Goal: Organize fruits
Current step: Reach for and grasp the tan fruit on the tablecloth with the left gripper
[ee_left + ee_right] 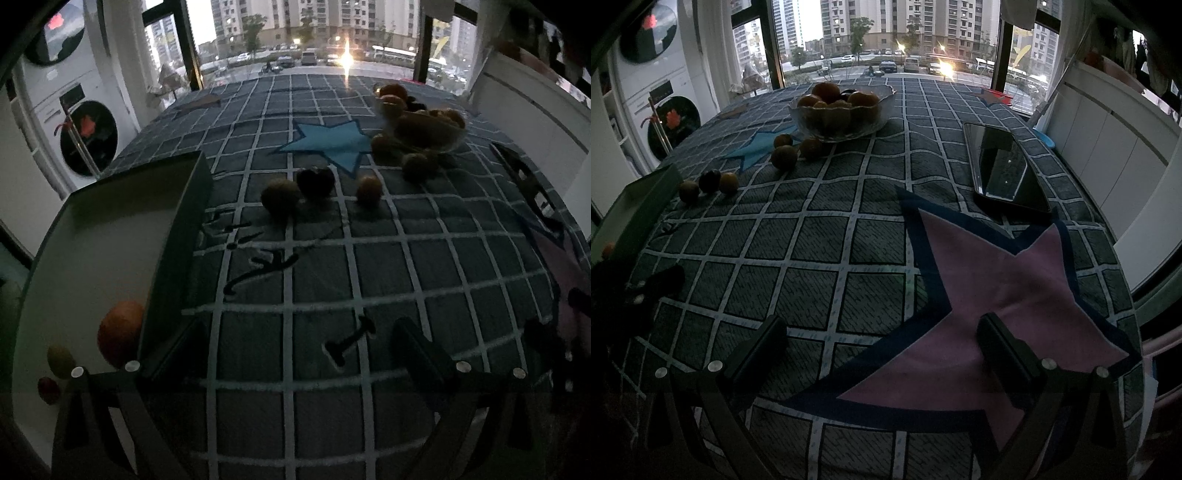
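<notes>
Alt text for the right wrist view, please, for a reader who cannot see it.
The open right gripper hovers empty over a checked tablecloth with a pink star. Farther off stand a glass bowl of fruit, six loose fruits and a phone, with a green tray at left.

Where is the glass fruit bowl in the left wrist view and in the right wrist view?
Left wrist: glass bowl sits upper right, far across the cloth.
Right wrist: glass bowl sits upper left of centre, near the window.
Shared landmark: the blue star on the cloth, just left of the bowl in both views.
</notes>
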### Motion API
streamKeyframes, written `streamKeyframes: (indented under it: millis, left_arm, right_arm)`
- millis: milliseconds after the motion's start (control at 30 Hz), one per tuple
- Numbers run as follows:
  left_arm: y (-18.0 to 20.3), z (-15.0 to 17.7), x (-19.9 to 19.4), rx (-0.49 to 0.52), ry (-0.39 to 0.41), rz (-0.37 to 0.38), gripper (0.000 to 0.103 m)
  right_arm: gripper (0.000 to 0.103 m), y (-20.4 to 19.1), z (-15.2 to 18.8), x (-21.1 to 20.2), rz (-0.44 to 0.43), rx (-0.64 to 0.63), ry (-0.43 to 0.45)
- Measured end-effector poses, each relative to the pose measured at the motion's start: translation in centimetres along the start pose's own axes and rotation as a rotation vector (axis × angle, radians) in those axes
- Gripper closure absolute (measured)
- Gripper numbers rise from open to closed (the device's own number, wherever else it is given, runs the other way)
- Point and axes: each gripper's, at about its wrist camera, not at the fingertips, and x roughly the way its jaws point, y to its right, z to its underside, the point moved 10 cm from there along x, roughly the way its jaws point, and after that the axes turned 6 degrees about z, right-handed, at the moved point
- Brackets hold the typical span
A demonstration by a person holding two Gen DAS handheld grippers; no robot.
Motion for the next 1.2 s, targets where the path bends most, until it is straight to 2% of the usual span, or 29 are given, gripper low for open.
streamKeyframes:
  millis: [167, 400, 567, 600, 667, 733, 833, 1033, 1100, 1133, 1200]
  left_arm:
    - [0.1, -1.8, 1.4, -0.033, -0.028, 0.002, 0.001]
    - [0.1, -5.1, 3.0, -0.017, -0.018, -0.055, 0.001]
    - [-0.5, -6.5, 3.8, -0.042, -0.018, -0.028, 0.018]
    - [-0.5, -6.7, 3.8, -0.045, -0.015, -0.017, 0.028]
    - [-0.3, -7.0, 3.9, -0.039, -0.016, 0.009, 0.037]
    - [0.0, -7.2, 3.8, -0.031, -0.007, 0.035, 0.057]
    - [0.3, -7.2, 3.7, -0.023, 0.003, 0.055, 0.074]
    - [0.5, -6.2, 2.8, -0.032, 0.008, 0.09, 0.074]
    - [0.5, -5.9, 2.6, -0.035, 0.012, 0.097, 0.074]
    - [0.4, -5.6, 2.4, -0.038, 0.013, 0.1, 0.074]
    - [0.4, -5.2, 2.2, -0.045, 0.014, 0.104, 0.074]
  right_arm:
    - [0.0, 0.0, -0.1, -0.1, -0.002, 0.003, 0.002]
    - [0.0, 0.0, -0.1, -0.1, -0.002, 0.003, 0.002]
    - [0.0, 0.0, -0.1, -0.1, -0.002, 0.004, 0.002]
    - [0.0, 0.0, -0.1, -0.1, -0.002, 0.003, 0.002]
    - [0.0, 0.0, -0.1, -0.1, -0.001, 0.003, 0.001]
    - [0.0, 0.0, -0.1, 0.0, 0.0, 0.003, 0.001]
    - [0.0, 0.0, 0.0, 0.0, 0.001, 0.002, 0.001]
    - [0.0, -0.1, 0.0, 0.1, 0.008, -0.009, -0.009]
    - [0.0, -0.2, -0.1, 0.4, 0.001, -0.024, -0.056]
    - [0.0, -0.4, -0.3, 0.5, -0.009, -0.027, -0.081]
    - [0.0, -1.2, -1.3, 0.6, -0.082, -0.013, -0.104]
